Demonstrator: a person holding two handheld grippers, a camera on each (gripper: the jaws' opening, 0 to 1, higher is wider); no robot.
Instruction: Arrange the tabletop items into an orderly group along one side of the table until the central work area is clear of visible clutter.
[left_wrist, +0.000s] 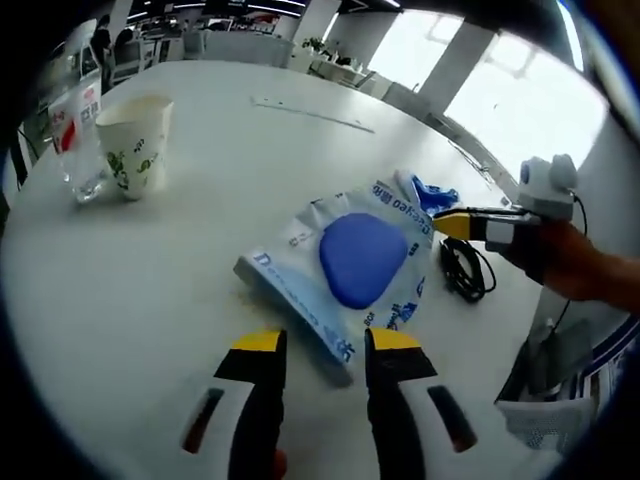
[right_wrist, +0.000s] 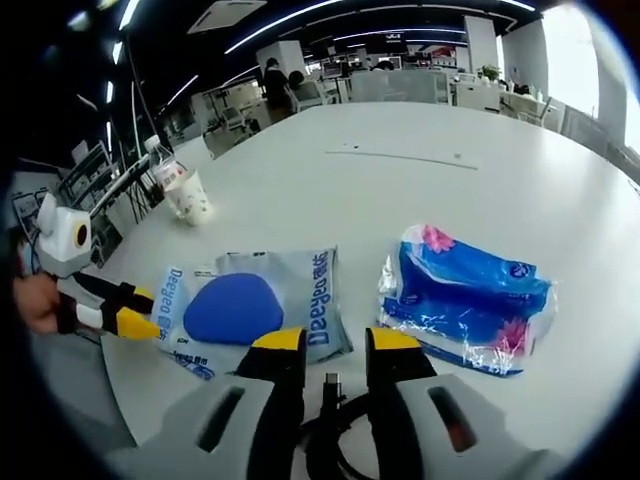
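A pale blue packet with a dark blue oval (left_wrist: 350, 260) lies flat on the white table (left_wrist: 150, 290). My left gripper (left_wrist: 327, 345) stands open, its yellow tips on either side of the packet's near corner. Behind the packet is a blue tissue pack (left_wrist: 425, 190), with a coiled black cable (left_wrist: 462, 268) beside it. In the right gripper view, my right gripper (right_wrist: 335, 345) is open with the black cable (right_wrist: 330, 400) lying between its jaws. The packet (right_wrist: 250, 305) and the tissue pack (right_wrist: 465, 295) lie just ahead. The left gripper (right_wrist: 138, 310) sits at the packet's left edge.
A paper cup (left_wrist: 135, 145) and a clear bottle (left_wrist: 80, 150) stand together near the table's far edge, seen too as the cup (right_wrist: 195, 200) and the bottle (right_wrist: 168, 172). A thin strip (right_wrist: 400, 155) lies far across the table. Office desks and people are behind.
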